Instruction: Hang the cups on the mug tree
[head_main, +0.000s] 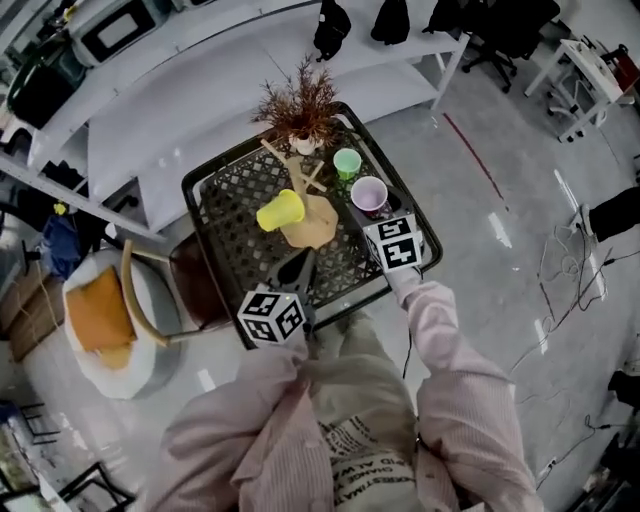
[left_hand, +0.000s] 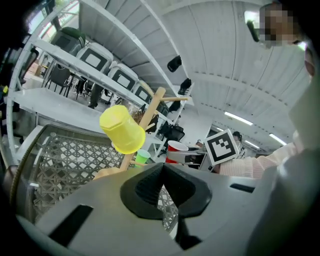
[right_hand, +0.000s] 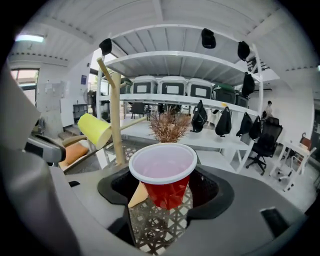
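While the right gripper (right_hand: 165, 197) has its jaws set wide and grasping the red cup (right_hand: 163, 170) by its ribbed lower wall, upright above the black lattice surface (head_main: 230, 200), the left gripper (left_hand: 161, 187) has its jaws clenched together on nothing. The red cup is just short of the mug tree (right_hand: 116, 115).

The cup's thin wall could buckle or slip if it is tilted onto a branch. A careless approach might also nudge the light tree, or knock off the 1 yellow cup (left_hand: 122, 129) already slipped over a branch.

The red cup's white inside looks empty. The green cup (head_main: 347, 162) stands mouth-up beside the tree, apparently empty too, and a small pot behind holds a dried plant (head_main: 300, 100).
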